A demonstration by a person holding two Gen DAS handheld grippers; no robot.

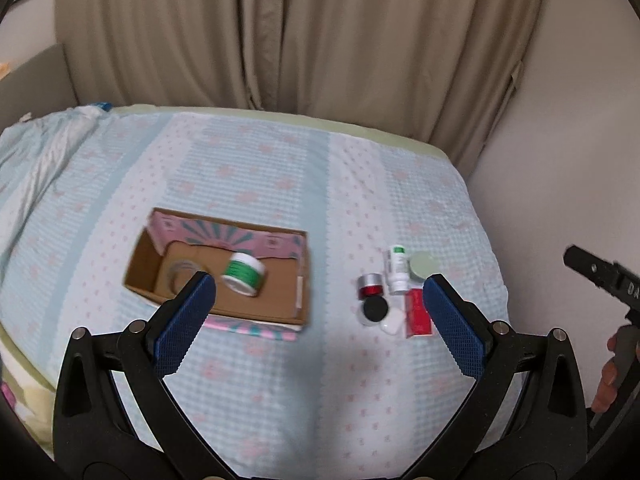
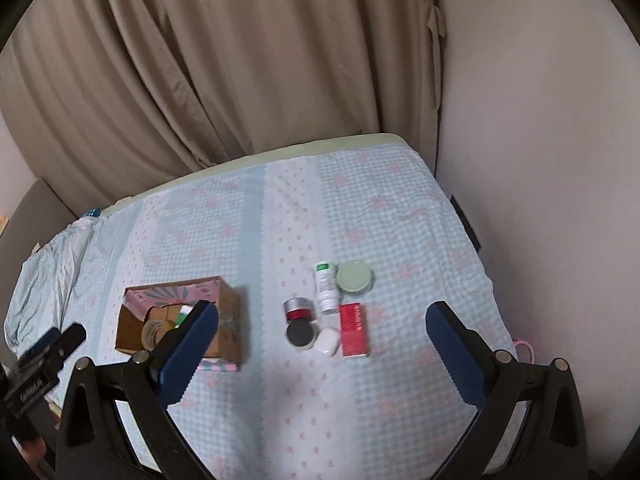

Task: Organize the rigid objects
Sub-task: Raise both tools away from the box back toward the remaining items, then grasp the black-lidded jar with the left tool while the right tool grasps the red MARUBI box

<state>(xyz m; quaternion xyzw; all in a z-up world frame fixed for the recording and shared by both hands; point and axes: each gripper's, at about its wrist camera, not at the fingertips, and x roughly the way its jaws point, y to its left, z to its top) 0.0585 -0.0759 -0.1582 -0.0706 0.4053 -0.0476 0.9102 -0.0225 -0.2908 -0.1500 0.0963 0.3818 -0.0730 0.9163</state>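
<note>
Risk: both tools [image 1: 318,294] [image 2: 322,320] gape wide and empty; crowded jars [image 2: 302,322] may topple on the soft bed [image 2: 280,400] during pickup.

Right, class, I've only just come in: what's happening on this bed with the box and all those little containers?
A person holds two grippers above the bed, both open and empty. The cardboard box already holds a green-labelled jar and a tape roll. Beside it, in a cluster on the bedspread, lie a white bottle, a pale green lid, a red-and-silver jar, a black-topped jar, a small white case and a red box, none yet packed.
</note>
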